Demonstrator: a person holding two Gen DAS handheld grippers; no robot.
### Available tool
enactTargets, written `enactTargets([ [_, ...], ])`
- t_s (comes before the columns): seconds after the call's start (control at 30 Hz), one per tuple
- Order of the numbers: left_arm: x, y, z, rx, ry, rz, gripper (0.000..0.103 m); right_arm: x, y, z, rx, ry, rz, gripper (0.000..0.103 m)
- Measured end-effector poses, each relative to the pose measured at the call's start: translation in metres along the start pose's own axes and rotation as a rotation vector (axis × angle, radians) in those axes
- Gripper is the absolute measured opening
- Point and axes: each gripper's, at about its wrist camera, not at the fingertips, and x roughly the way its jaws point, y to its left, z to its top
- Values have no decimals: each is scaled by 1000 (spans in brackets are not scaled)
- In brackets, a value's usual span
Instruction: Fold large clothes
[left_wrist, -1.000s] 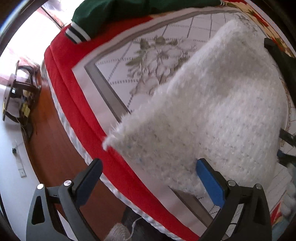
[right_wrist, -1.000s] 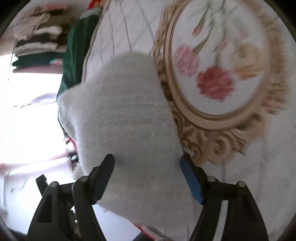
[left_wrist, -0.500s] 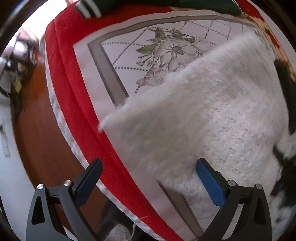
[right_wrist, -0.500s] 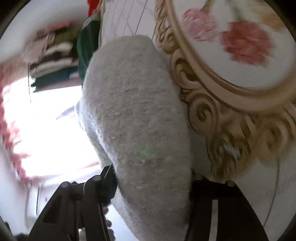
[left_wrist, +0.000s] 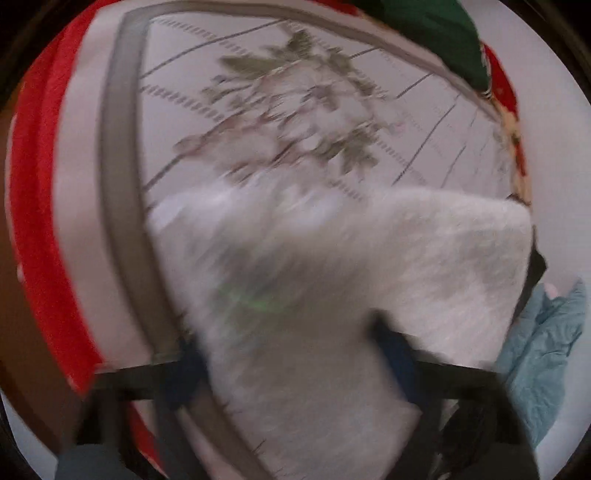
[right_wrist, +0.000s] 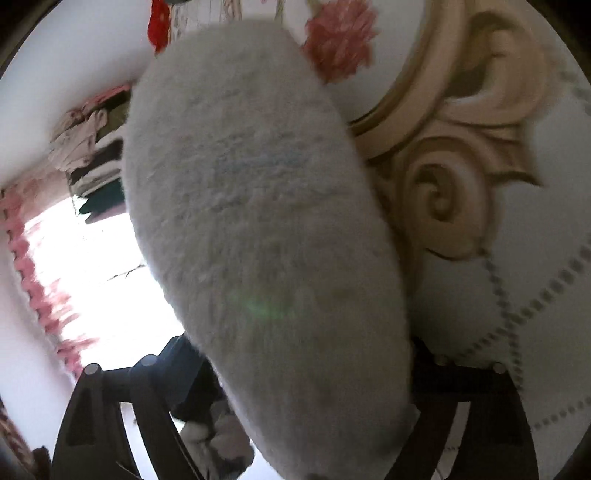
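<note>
A white fluffy sweater (left_wrist: 332, 280) lies folded on the floral bedspread (left_wrist: 258, 110). In the blurred left wrist view my left gripper (left_wrist: 291, 362) points steeply down onto it. Its jaws are closing, with a thick fold of the sweater filling the gap and both blue pads against it. In the right wrist view the same sweater (right_wrist: 258, 206) bulges up between the fingers of my right gripper (right_wrist: 303, 362). Those jaws are opening and stand wide, the fold loose between them. The right-hand finger is mostly hidden behind the knit.
A dark green garment (left_wrist: 424, 29) lies at the bed's far edge. The red border (left_wrist: 40, 221) marks the left side, with brown floor beyond. A light blue glove or cloth (left_wrist: 546, 350) is at the right. Stacked folded clothes (right_wrist: 92, 147) and a bright window (right_wrist: 92, 277) lie behind the sweater.
Both grippers have dropped towards the bed and rolled. The left jaws have drawn in around the sweater's fold. The right jaws pinched the sweater half a second ago and have spread again.
</note>
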Motion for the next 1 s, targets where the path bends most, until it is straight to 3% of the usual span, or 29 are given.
enactTargets([
  [0.03,0,-5,2,10,-5,-4,28,4,6,2,-33,-14,-2,91],
  [0.07,-4,-13,4,32,-30,6,24,6,12,1,-65,-38,-7,87],
  [0.1,-8,-20,3,55,-59,18,17,6,16,0,-80,-59,-12,72],
  [0.13,-13,-26,6,80,-87,31,16,8,21,1,-74,-77,-1,62],
  [0.23,-28,-34,16,121,-125,32,14,9,44,2,-72,-120,2,55],
  [0.43,-58,-67,30,193,-170,11,13,-5,106,10,-157,-123,50,53],
  [0.53,-74,-89,30,223,-187,-18,13,-37,152,23,-189,-123,76,53],
  [0.7,-86,-170,44,292,-229,-78,13,-84,200,59,-218,-159,111,53],
  [0.83,-72,-253,64,331,-244,-143,13,-136,241,112,-261,-222,133,53],
  [0.9,-63,-294,70,366,-260,-168,13,-172,235,124,-276,-248,149,53],
  [1.0,-43,-352,81,403,-275,-196,13,-203,256,183,-301,-290,173,53],
])
